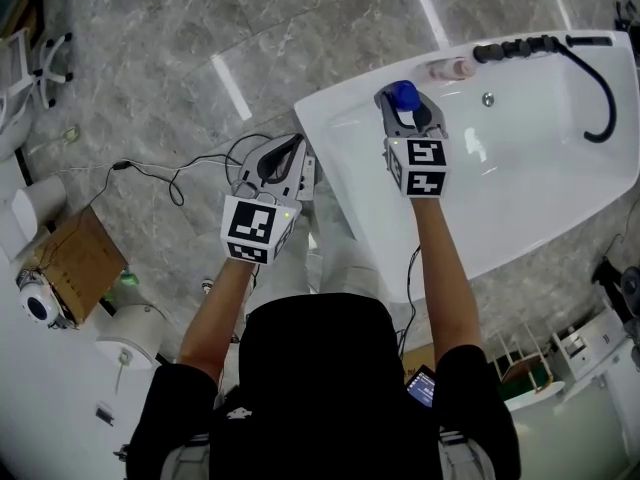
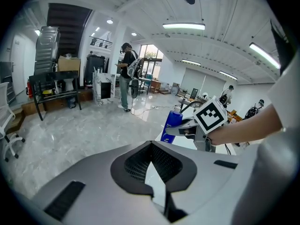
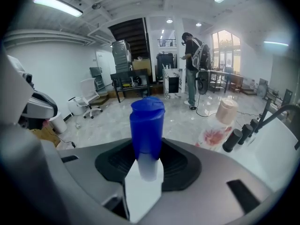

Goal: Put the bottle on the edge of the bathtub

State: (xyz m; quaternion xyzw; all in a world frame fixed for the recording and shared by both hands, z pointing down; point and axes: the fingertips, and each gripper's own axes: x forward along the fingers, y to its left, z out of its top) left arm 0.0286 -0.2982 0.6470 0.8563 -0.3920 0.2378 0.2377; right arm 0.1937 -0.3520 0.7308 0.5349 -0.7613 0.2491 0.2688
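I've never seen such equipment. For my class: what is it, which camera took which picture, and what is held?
No robot: a person holds a hand-held gripper in each hand. One picture is from a head camera looking down; the others from cameras on each gripper. The right hand-held gripper clamps a blue bottle over a white bathtub; the left hand-held gripper is shut, empty. On the tub's edge sit a pink bottle and a black shower handset.

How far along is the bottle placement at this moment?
Done: the blue plastic bottle is picked up, clamped in the right gripper jaws. In hand: it is held by the white bathtub rim; its base is hidden. Left: setting it on the edge and releasing. The left gripper is empty.
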